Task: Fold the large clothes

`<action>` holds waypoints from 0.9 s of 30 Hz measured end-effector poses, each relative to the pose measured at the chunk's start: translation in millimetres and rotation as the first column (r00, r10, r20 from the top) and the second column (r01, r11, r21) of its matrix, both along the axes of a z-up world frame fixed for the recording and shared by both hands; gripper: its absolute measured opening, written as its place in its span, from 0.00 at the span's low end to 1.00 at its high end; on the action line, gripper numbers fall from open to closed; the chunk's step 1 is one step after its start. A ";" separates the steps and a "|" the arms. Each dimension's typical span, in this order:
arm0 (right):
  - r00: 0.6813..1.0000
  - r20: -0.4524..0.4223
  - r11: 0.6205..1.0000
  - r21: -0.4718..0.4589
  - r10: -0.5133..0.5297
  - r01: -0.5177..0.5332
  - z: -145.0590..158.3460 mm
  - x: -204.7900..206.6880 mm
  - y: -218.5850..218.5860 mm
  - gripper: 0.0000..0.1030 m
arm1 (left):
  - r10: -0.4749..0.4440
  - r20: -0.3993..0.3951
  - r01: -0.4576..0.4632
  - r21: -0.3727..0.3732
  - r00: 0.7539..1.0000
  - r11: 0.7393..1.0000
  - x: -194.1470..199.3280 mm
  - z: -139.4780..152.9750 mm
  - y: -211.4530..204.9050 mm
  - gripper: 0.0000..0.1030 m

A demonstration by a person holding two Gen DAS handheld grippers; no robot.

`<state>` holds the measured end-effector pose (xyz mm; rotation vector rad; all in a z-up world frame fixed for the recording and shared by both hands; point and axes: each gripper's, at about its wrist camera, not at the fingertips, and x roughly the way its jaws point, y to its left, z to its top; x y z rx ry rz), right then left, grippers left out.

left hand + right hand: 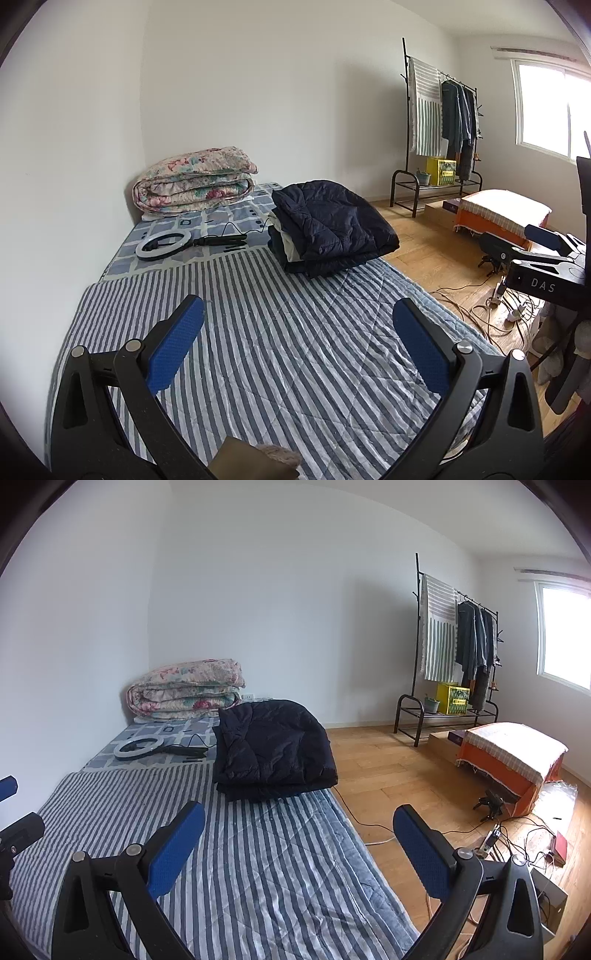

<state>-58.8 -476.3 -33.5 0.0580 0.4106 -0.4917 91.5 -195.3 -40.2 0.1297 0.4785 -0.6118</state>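
A folded dark navy quilted jacket (pixel 332 221) lies on top of a small pile of clothes on the far right part of the striped mattress cover (pixel 280 332); it also shows in the right wrist view (pixel 273 746). My left gripper (pixel 297 314) is open and empty, held above the striped cover, well short of the pile. My right gripper (pixel 299 823) is open and empty, over the mattress's right edge (pixel 354 834). The right gripper's body shows at the right of the left wrist view (pixel 543 273).
A folded floral quilt (pixel 195 181) lies at the head of the bed by the wall. A ring light (pixel 162 245) with its cable lies next to it. A clothes rack (pixel 450 657), an orange-covered bench (pixel 513 760) and loose cables (pixel 517 838) are on the wooden floor to the right.
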 end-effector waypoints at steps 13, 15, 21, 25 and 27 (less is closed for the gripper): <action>0.999 -0.054 1.000 0.021 -0.002 0.003 -21.2 12.9 -9.0 1.00 | 0.013 -0.051 -0.013 0.016 0.999 1.000 17.6 -21.9 -3.9 1.00; 0.999 -0.051 1.000 0.026 -0.006 0.007 -21.5 13.5 -8.9 1.00 | 0.013 -0.054 -0.013 0.013 0.998 1.000 18.0 -21.9 -4.3 1.00; 0.999 -0.051 0.999 0.031 -0.010 0.011 -22.0 16.8 -7.8 1.00 | 0.018 -0.049 -0.017 0.012 0.999 1.000 16.9 -23.5 -3.9 1.00; 0.998 -0.058 1.000 0.029 -0.009 0.011 -24.3 18.9 -5.2 1.00 | 0.021 -0.048 -0.020 0.012 0.999 1.000 16.4 -24.0 -3.5 1.00; 0.998 -0.060 1.000 0.023 -0.007 0.009 -24.8 19.9 -2.4 1.00 | 0.020 -0.049 -0.019 0.010 0.999 1.000 15.9 -24.6 -2.6 1.00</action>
